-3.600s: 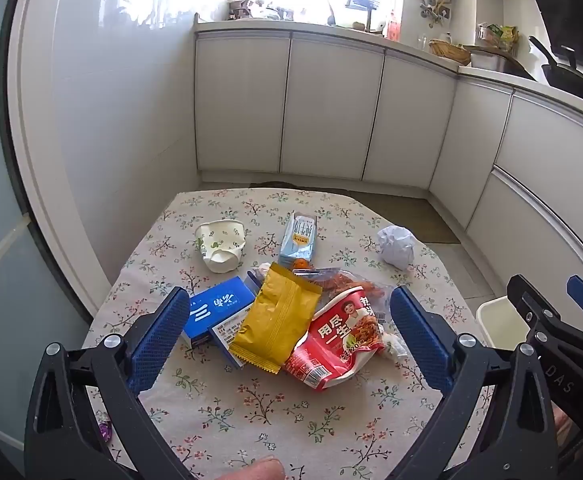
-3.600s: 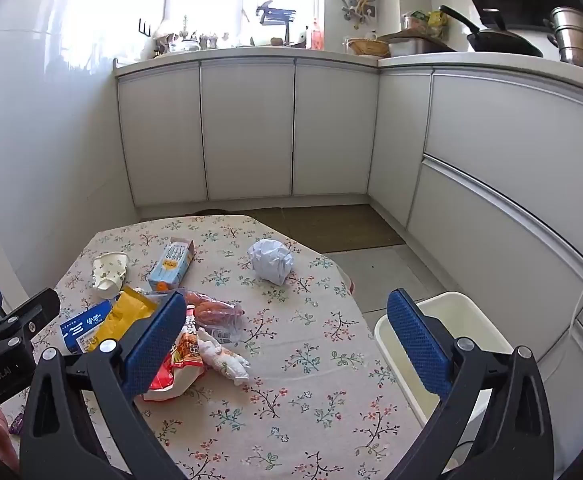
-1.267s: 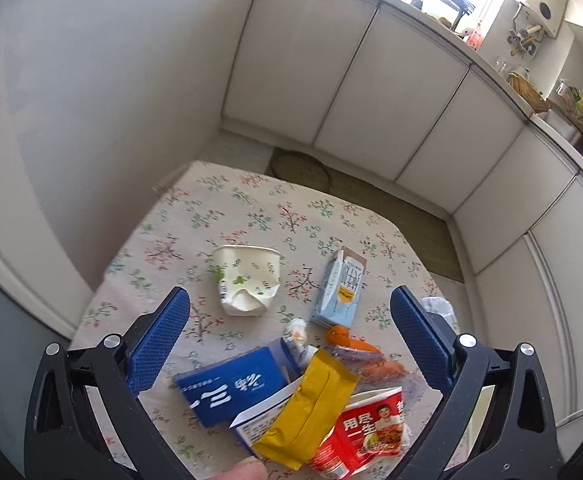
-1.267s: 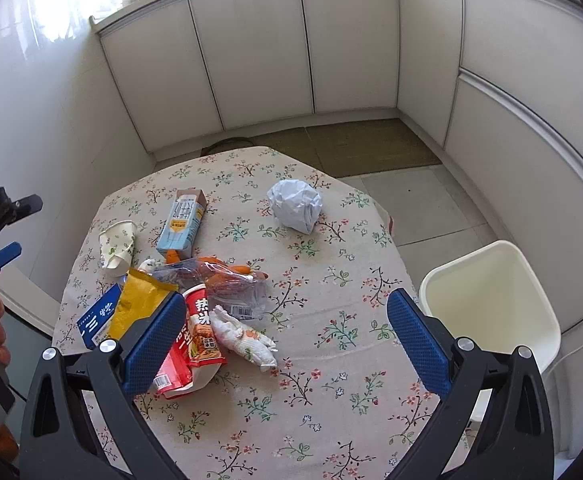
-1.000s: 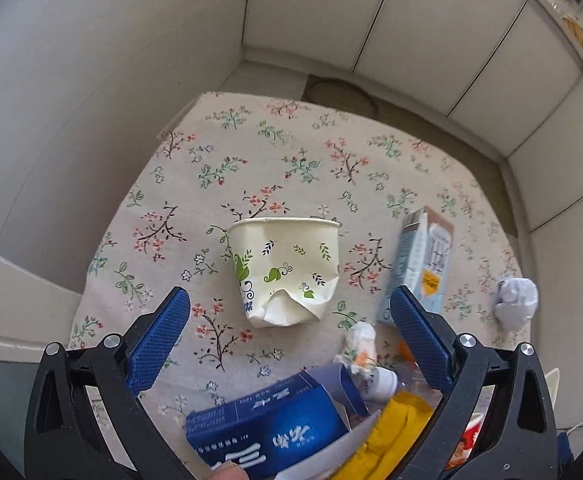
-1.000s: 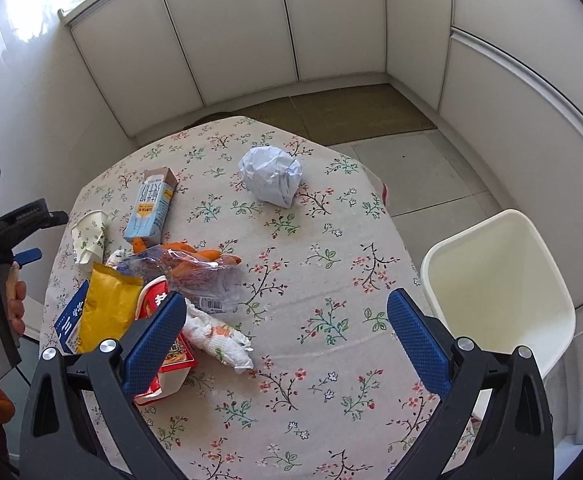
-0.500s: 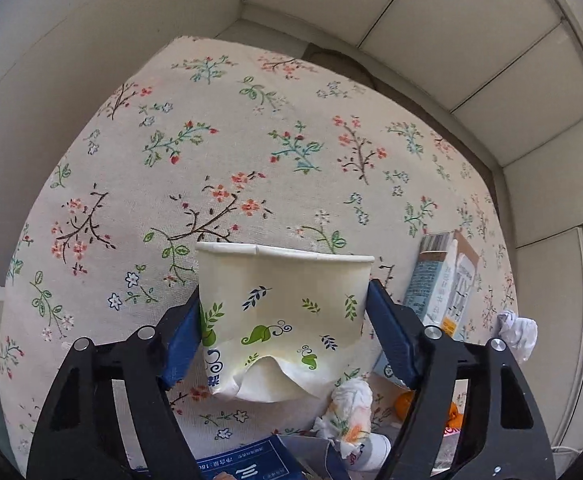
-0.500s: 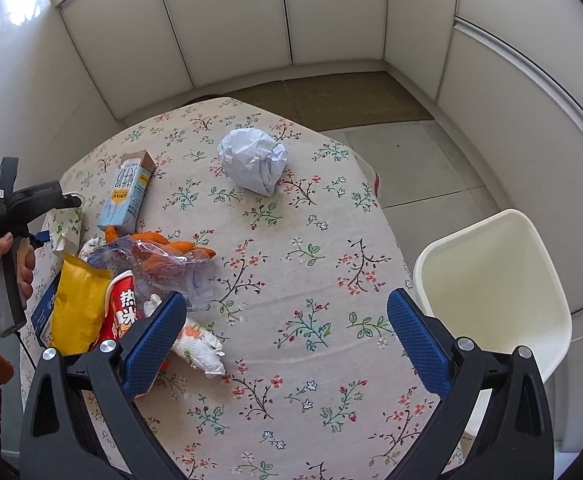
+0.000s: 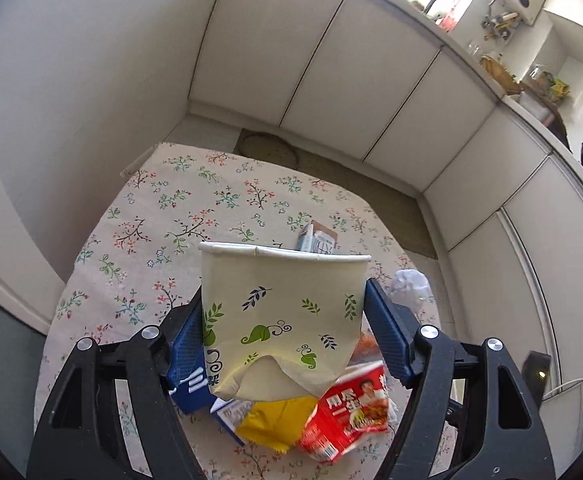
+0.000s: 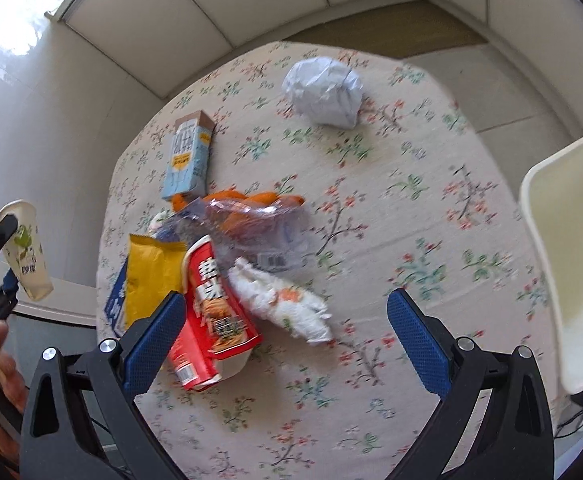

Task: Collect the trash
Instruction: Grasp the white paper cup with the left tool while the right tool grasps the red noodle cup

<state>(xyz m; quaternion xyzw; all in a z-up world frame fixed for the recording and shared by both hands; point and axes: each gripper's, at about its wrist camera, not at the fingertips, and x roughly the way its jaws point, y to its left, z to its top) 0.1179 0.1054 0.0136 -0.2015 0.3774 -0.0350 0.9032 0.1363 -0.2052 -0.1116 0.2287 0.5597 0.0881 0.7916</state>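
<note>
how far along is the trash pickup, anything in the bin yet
Nothing shows in the bin yet. In hand: the left gripper has closed on the paper cup and holds it off the table. The right gripper is open and empty. Left: paper ball, carton, wrappers.

My left gripper [image 9: 283, 332] has just closed on a crumpled cream paper cup with green leaf prints [image 9: 281, 316], held at centre frame above the floral tablecloth [image 9: 163, 216]. Below it, low in the frame, lie a yellow snack bag [image 9: 275, 420], a red noodle packet [image 9: 351, 412] and a blue box [image 9: 189, 388]. A white paper ball [image 9: 409, 286] sits at right.
</note>
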